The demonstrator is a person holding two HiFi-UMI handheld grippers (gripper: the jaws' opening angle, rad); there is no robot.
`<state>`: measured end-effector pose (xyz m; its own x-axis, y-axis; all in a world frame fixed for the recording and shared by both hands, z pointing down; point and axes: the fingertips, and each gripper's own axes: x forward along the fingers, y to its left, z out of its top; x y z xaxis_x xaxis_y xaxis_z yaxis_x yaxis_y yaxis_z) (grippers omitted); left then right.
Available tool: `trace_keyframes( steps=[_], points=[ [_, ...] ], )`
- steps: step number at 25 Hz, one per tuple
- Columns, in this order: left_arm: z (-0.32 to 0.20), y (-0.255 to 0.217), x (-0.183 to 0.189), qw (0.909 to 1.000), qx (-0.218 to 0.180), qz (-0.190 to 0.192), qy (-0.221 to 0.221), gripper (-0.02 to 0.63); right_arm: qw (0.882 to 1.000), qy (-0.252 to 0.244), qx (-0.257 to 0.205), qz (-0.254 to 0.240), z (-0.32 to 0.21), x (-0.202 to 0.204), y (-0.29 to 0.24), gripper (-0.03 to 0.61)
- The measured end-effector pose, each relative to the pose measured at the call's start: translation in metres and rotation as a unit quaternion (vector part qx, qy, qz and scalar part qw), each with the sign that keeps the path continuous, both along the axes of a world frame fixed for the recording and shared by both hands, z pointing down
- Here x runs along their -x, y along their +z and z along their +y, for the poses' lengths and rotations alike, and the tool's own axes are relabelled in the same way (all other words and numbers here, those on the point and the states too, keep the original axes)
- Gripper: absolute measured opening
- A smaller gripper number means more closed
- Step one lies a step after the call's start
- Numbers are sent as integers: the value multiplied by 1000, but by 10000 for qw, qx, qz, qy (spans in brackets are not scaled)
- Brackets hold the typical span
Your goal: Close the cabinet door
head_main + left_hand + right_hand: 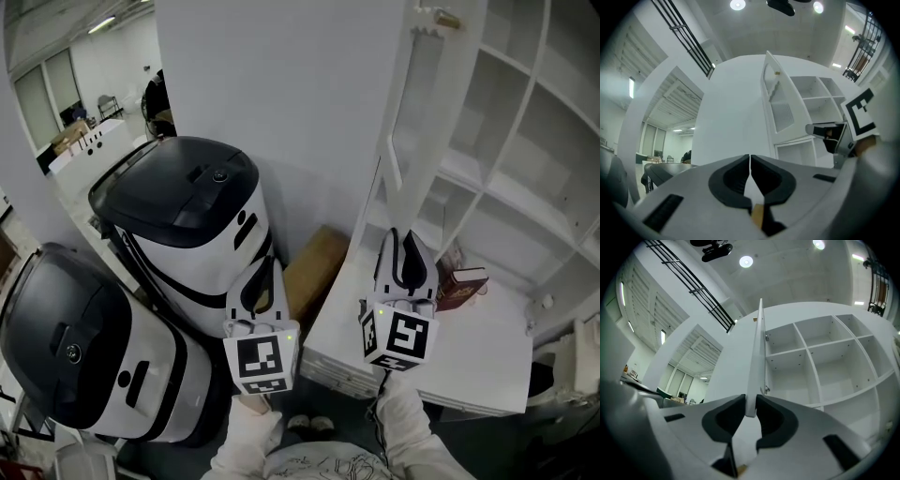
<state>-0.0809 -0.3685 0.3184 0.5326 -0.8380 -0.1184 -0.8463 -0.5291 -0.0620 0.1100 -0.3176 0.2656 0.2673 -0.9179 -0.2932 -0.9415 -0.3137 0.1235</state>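
In the head view, the left claw (263,274) is out in front of a big black-and-white machine (192,220). A second machine (84,347) just like it stands nearer, at the left. A brown box (314,267) sits between the first machine and a white counter (469,361). A small dark red book (461,287) stands on the counter. Behind the counter is a white cabinet (525,159) with many open shelves. The cabinet door (422,108) stands wide open, with its thin edge facing us. The right claw (407,246) points at the low end of that door.

In the left gripper view, the left claw (750,161) is pressed together, with only a thin line between its two jaws. Nothing is in it. Past it, the cabinet door (780,103) swings out from the shelves, and the right claw shows at the right side.

In the right gripper view, the right claw (750,405) is pinching the thin edge of the cabinet door (757,362). One jaw sits on each side of the door. The open shelves of the cabinet (825,357) fill the right side.
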Motion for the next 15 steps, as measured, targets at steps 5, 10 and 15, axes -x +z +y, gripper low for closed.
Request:
trace_keyframes(
  steps=[5, 10, 15],
  points=[
    [4, 2, -17, 9996, -8, -1, 280, 12, 9998, 102, -26, -171, 10, -19, 1, 66],
    [7, 5, -33, 9987, 19, 8, 515, 12, 9997, 9, -7, -244, 16, -34, 1, 63],
    [6, 11, -52, 9972, 57, -32, 743, 12, 9998, 25, 1, -204, 18, -44, 2, 63]
  ],
)
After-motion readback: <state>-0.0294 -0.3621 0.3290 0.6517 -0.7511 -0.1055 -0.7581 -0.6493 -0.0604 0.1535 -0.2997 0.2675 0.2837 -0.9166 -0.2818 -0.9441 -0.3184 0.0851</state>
